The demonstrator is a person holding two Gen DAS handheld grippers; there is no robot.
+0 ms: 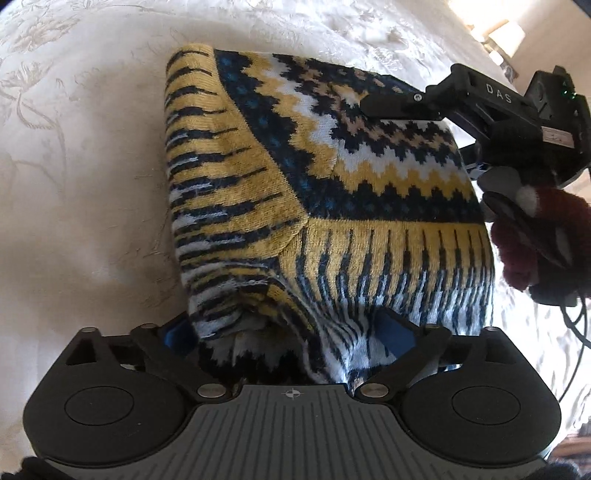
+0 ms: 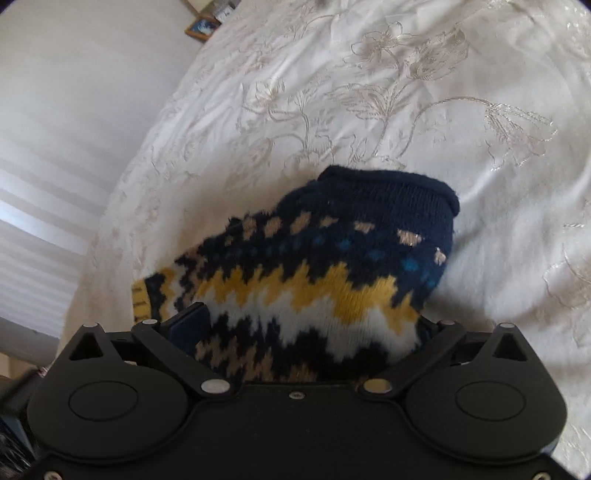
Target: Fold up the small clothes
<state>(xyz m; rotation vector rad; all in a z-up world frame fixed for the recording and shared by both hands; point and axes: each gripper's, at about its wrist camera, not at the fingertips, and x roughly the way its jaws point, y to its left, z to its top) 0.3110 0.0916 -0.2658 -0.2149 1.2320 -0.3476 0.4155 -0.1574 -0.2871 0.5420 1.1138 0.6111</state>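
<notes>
A small knitted sweater (image 1: 332, 184) in navy, mustard and white zigzags lies folded on a white embroidered bedspread (image 1: 74, 184). My left gripper (image 1: 288, 328) stands open at the striped hem, which bunches loosely between its wide-set blue pads. My right gripper (image 2: 310, 321) is open too, with the sweater (image 2: 332, 258) lying between its spread fingers and the navy collar beyond them. In the left wrist view one black finger (image 1: 391, 101) of the right gripper rests over the sweater's far right corner. The other finger is hidden behind the cloth.
A hand in a fluffy maroon sleeve (image 1: 535, 236) holds the right gripper, with a black cable (image 1: 576, 332) trailing below. The bedspread (image 2: 406, 110) ends at the left, beside a pale wall. A framed picture (image 2: 201, 27) and a lamp (image 1: 506, 37) stand beyond the bed.
</notes>
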